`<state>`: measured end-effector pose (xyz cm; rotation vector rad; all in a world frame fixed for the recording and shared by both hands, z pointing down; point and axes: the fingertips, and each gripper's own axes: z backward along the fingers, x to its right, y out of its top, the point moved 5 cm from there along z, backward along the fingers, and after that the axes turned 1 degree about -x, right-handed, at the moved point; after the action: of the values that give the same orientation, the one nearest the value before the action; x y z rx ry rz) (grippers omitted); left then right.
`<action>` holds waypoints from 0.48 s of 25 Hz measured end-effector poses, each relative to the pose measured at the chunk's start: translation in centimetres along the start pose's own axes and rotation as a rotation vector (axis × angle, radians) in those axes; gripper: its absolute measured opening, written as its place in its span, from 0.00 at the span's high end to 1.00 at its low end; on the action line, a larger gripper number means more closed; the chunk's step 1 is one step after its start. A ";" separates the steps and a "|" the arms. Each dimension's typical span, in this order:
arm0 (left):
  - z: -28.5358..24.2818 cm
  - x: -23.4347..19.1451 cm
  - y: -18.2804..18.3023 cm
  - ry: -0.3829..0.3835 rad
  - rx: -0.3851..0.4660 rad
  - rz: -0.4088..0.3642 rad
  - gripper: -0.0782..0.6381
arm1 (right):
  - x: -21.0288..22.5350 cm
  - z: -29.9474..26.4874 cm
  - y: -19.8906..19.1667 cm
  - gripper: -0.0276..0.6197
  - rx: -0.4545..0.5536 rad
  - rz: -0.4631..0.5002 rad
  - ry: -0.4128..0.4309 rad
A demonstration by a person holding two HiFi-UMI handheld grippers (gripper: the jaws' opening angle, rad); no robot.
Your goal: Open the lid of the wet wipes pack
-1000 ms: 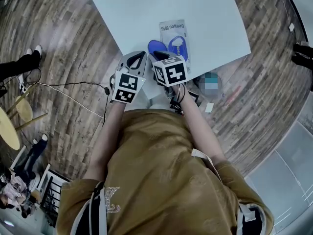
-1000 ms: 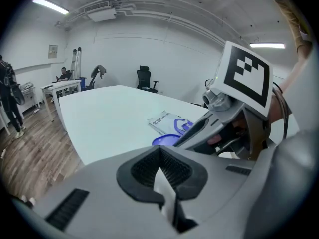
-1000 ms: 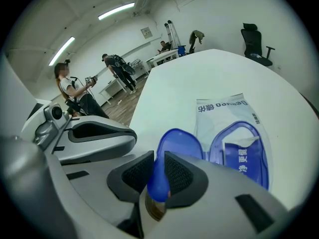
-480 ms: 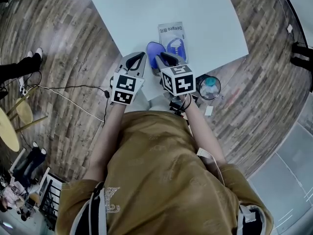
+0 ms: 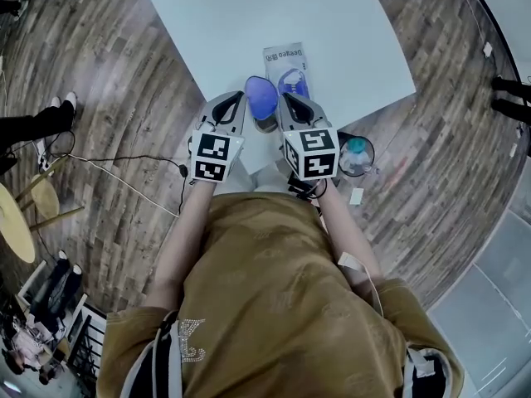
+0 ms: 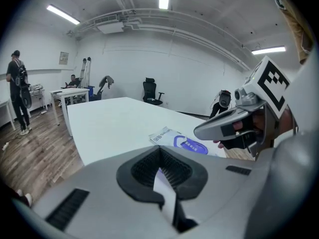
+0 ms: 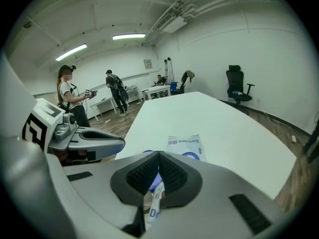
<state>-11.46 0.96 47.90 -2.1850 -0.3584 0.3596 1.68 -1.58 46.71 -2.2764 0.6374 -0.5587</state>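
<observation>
Head view: right gripper (image 5: 286,102) clamped on blue lid (image 5: 261,98), wet wipes pack (image 5: 290,71) lengthwise just ahead. Left gripper (image 5: 239,98) alongside, closed, empty.

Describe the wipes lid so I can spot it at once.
On the white table, by its near edge, lies a pale wet wipes pack. The lid is the oval flap at its near end, flipped open, solid blue against the printed pack.

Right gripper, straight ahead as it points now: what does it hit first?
Probably the wipes pack: it lies just past the right gripper's shut tongs. Its blue lid sits close on the left, so depth is unclear.
</observation>
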 end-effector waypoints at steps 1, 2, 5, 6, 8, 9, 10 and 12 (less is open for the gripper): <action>0.2 0.1 0.3 0.007 0.011 0.003 0.89 | 0.2 0.7 0.3 0.94 0.027 0.006 -0.009; 0.5 0.2 0.6 0.015 0.023 0.000 0.89 | 0.3 1.5 0.5 0.94 0.058 0.015 -0.012; 1.1 0.2 1.8 0.035 0.059 -0.020 0.89 | 0.4 3.1 1.5 0.94 0.144 0.056 -0.013; 1.4 0.1 2.2 0.042 0.073 -0.024 0.89 | 0.4 3.5 1.8 0.94 0.163 0.067 -0.024; 1.8 -0.1 3.0 0.056 0.100 -0.033 0.89 | 0.8 4.3 2.3 0.94 0.203 0.070 -0.054; 1.9 -0.1 3.4 0.062 0.113 -0.038 0.89 | 1.0 4.7 2.6 0.94 0.228 0.059 -0.065; 2.1 0.0 3.8 0.068 0.126 -0.043 0.89 | 1.3 5.2 2.9 0.94 0.257 0.043 -0.071; 2.6 0.1 4.7 0.076 0.155 -0.045 0.89 | 1.6 6.3 3.6 0.94 0.314 0.016 -0.078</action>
<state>-11.79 0.14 42.61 -2.0292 -0.3266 0.2693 5.41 -1.63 40.32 -1.9868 0.4909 -0.5199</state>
